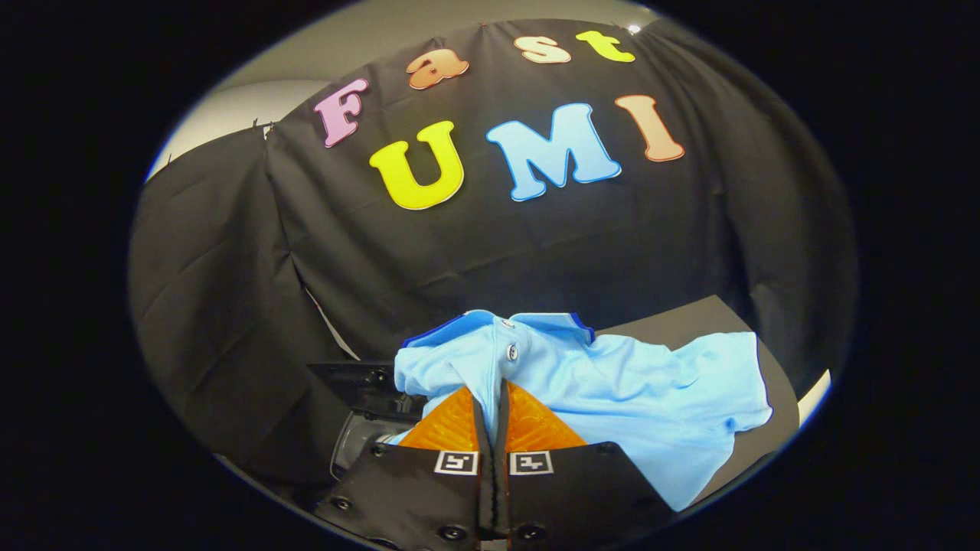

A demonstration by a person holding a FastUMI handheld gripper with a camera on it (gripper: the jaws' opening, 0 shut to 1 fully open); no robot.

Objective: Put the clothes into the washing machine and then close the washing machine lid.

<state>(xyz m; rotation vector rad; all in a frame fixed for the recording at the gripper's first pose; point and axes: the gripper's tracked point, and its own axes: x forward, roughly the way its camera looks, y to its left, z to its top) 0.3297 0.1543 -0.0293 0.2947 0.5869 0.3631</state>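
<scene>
The tool (pixel 490 398) pinches a fold of the light blue polo shirt (pixel 612 383), draped over the dark worktop (pixel 689 317); lift it clear before swinging toward the washing machine (pixel 360 413)

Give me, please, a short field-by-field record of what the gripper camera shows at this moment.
garment: light blue shirt with darker blue collar and buttons
gripper: gripper shut on a fold of the shirt near the button placket
shirt position: bunched between the fingers, the rest spreading to the right beyond them
surface: dark table under the shirt
washing machine: dark part left of the fingers, lid state unclear
backdrop: black cloth wall
</scene>
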